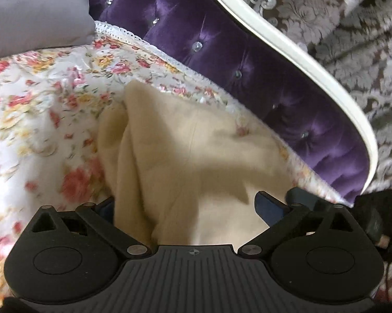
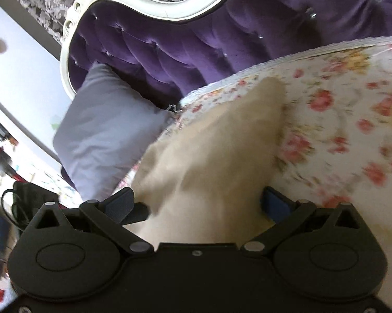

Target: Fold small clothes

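Both jaws wide, nothing clamped: left gripper (image 1: pixel 187 206) and right gripper (image 2: pixel 203 203) straddle the cream garment (image 1: pixel 185 151) on the floral bedspread (image 1: pixel 39 91), likely lining up for an edge grab.

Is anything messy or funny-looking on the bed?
Only the cream garment: it lies bunched and creased on the flowery bedspread, not yet folded flat. The grey pillow leans against the purple headboard. Nothing looks spilled or broken.

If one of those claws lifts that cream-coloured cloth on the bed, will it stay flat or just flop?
Probably flop: the cream cloth already lies in soft folds and creases on the floral bedspread. It looks fuzzy rather than slick, so it should grip well. Likely light, since it drapes loosely.
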A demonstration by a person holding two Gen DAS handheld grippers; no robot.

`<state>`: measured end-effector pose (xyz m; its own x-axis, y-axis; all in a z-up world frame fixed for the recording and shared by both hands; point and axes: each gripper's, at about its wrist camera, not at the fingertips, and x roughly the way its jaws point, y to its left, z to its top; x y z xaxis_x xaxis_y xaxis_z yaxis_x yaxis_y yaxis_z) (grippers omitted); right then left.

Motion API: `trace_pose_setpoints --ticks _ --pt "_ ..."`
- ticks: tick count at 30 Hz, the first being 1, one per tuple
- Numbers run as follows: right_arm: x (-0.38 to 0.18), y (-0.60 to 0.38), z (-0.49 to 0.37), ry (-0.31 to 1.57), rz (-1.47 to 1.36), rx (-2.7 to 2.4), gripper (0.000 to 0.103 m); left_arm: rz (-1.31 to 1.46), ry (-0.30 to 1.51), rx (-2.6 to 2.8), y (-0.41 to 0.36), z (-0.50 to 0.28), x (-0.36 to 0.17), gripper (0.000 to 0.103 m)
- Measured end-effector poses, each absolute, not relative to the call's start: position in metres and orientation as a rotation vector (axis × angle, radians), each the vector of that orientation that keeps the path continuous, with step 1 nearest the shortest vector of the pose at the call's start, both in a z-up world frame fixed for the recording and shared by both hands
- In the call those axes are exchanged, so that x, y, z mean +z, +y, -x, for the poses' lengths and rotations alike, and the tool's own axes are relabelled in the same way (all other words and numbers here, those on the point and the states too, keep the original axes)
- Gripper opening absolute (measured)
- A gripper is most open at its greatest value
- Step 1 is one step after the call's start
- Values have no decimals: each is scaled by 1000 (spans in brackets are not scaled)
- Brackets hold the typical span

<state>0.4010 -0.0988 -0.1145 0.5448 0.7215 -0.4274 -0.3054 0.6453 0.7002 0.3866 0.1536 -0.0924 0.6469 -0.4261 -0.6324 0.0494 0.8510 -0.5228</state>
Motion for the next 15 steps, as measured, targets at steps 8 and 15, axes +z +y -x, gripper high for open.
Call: trace_pose_setpoints --ticks 8,15 --pt "-91 -86 -385 773 -487 615 43 462 793 -241 143 -364 -71 29" --pt "-44 -113 -314 716 -427 607 43 412 760 -333 95 -303 -34 29"
